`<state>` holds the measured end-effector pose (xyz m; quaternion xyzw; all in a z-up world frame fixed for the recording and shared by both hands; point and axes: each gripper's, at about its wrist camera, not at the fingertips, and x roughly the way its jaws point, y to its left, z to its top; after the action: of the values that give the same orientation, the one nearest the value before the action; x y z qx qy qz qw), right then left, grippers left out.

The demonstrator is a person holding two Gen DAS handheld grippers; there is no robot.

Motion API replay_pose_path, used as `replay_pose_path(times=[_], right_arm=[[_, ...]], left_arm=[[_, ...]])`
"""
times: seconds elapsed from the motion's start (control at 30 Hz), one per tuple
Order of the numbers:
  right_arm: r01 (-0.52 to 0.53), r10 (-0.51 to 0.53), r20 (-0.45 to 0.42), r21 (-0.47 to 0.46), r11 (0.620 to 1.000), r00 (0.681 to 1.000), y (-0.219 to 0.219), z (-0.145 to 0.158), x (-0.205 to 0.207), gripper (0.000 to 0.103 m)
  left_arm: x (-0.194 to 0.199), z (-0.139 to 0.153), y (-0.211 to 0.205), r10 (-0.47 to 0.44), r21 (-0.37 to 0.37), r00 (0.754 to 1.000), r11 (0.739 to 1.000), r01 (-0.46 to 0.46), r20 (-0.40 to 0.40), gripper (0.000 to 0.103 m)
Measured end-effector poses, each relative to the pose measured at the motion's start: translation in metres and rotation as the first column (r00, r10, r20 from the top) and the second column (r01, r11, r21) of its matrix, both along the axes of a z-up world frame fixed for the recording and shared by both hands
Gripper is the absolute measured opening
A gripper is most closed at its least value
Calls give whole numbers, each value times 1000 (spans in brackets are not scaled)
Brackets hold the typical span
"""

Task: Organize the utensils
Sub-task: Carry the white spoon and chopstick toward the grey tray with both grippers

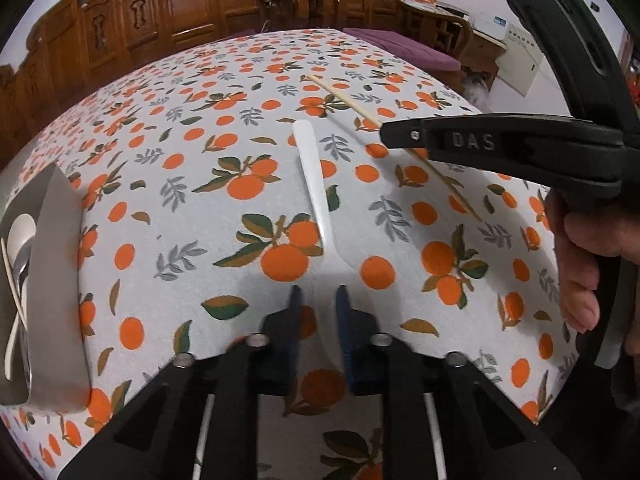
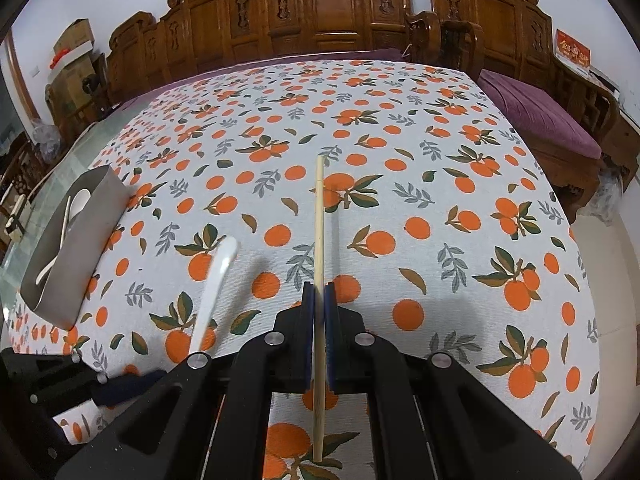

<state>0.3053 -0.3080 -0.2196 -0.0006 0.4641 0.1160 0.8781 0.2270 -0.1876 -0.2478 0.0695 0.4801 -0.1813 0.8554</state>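
A white plastic spoon (image 1: 316, 200) lies on the orange-print tablecloth, its bowl end between the fingers of my left gripper (image 1: 319, 296), whose jaws stand slightly apart around it. It also shows in the right wrist view (image 2: 210, 288). My right gripper (image 2: 320, 292) is shut on a wooden chopstick (image 2: 319, 220) and holds it just above the cloth; in the left wrist view the chopstick (image 1: 344, 98) passes under the right gripper's fingers (image 1: 404, 136). A grey metal utensil box (image 1: 52, 280) at the left holds spoons and a chopstick.
The utensil box (image 2: 80, 240) stands near the table's left edge. Carved wooden chairs (image 2: 320, 12) and a purple-cushioned bench (image 2: 540, 120) stand beyond the far and right table edges. A hand (image 1: 580, 264) holds the right gripper.
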Motion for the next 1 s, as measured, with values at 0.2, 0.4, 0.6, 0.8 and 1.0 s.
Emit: replay_pose_path(times=[0.2,0.4,0.6,0.8,1.0], right_arm=[[-8,8,9,-15,1000,1000,4,3,-2,6],[-24,25,21,-15,1000,999,12,7,-5,6],[-54,54,26,9,999,998,24,12,-8,6],[-81,80,33,21,997,996,38,18,-12,6],[-118,117,44,24,993,992,56,24,-18,6]], left_arm=[[-3,6,4,14,1,1000,1000,-14,13,2],[-4,23,24,50,-4,998,999,-50,47,1],[-2,44,53,99,-1,991,995,-99,92,1],[4,63,86,160,2,979,987,-162,126,1],[7,75,115,212,9,966,976,-216,151,1]])
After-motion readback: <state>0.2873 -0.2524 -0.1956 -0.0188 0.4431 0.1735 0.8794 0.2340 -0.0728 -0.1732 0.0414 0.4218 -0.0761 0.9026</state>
